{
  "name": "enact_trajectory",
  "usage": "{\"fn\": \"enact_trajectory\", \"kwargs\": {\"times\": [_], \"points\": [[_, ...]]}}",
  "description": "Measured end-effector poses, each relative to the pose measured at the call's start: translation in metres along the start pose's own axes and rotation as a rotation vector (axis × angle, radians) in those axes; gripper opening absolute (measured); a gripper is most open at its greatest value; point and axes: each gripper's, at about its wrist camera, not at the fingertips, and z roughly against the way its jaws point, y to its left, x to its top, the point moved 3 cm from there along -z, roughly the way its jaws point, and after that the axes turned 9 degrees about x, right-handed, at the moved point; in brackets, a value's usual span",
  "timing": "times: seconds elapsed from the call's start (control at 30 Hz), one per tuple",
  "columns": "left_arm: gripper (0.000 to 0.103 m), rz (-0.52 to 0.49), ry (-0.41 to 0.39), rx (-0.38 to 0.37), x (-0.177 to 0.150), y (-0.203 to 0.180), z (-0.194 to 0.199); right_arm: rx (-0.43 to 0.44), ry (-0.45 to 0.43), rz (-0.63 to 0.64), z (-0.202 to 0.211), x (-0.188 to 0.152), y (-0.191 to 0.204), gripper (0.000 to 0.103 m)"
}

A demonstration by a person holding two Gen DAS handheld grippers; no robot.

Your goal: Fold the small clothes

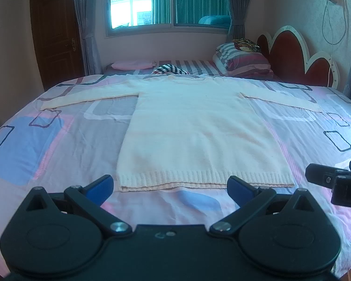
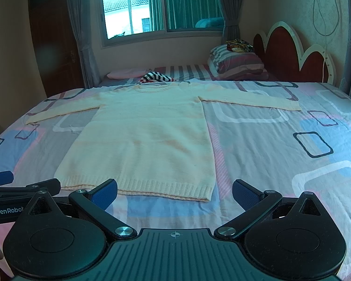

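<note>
Cream knit sweater (image 1: 194, 128) lies flat mid-bed (image 1: 58, 145), sleeves out, hem toward the near edge. Left claw (image 1: 170, 187) and right claw (image 2: 174, 190) both gape, empty; best pinch sleeve cuffs first, folding inward.

sweater (image 1: 199, 126) flat on bed (image 1: 58, 140) | left gripper (image 1: 169, 188) spread wide, empty

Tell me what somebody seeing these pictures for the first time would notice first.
A cream knitted sweater lies flat in the middle of the bed, both sleeves spread sideways, ribbed hem nearest the cameras. Under it the pink, blue and grey patterned bedsheet fills the view, with a red scalloped headboard at the right. The left gripper and right gripper are both open and empty just short of the hem.
</note>
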Motion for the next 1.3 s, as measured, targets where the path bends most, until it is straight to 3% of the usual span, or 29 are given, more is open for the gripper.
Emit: {"fn": "enact_trajectory", "kwargs": {"times": [1.3], "points": [[0.102,-0.004,-0.004,0.004,0.0017,0.0071,0.0030,0.001,0.003,0.001,-0.0019,0.0036,0.0095,0.103]]}}
